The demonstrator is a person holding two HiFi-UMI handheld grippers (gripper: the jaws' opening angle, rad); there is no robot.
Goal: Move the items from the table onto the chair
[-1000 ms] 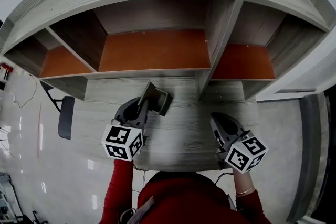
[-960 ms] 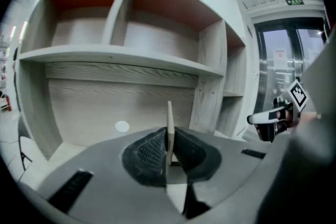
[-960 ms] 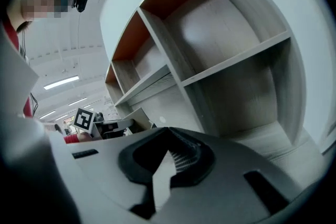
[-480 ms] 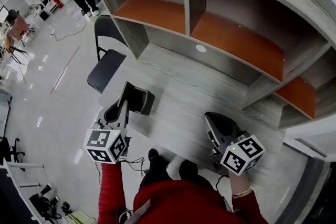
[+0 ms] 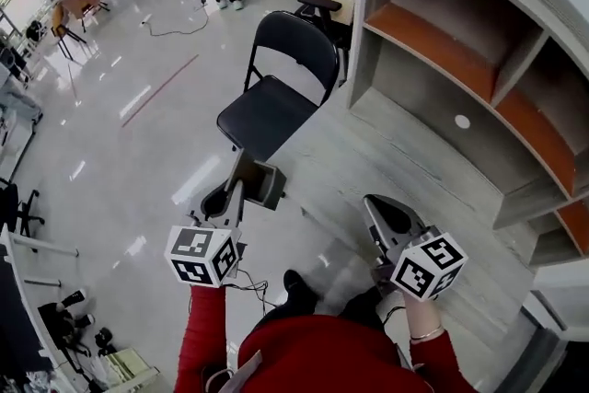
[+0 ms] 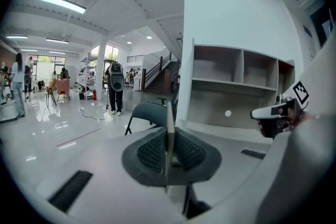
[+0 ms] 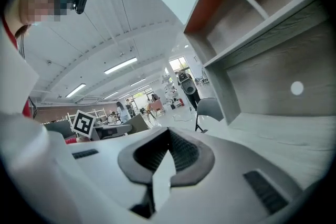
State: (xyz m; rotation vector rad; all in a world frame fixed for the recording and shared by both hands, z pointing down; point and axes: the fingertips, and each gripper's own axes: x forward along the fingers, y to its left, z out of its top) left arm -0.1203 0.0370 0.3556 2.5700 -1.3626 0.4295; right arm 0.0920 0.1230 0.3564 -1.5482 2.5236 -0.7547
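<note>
The left gripper has its fingers clenched on the thin wall of a grey box-like item, which stands on edge between the pads and juts out toward 12 o'clock. The item hangs over glossy floor, near the seat of the black folding chair at its 12 o'clock. Open floor spreads toward 9 o'clock. At the item's 3 o'clock lies the grey wood-grain tabletop, its corner edge just beside the item. Over it hovers the right gripper, fingers clenched together on nothing. Orange-backed shelves rise at 1 o'clock.
</note>
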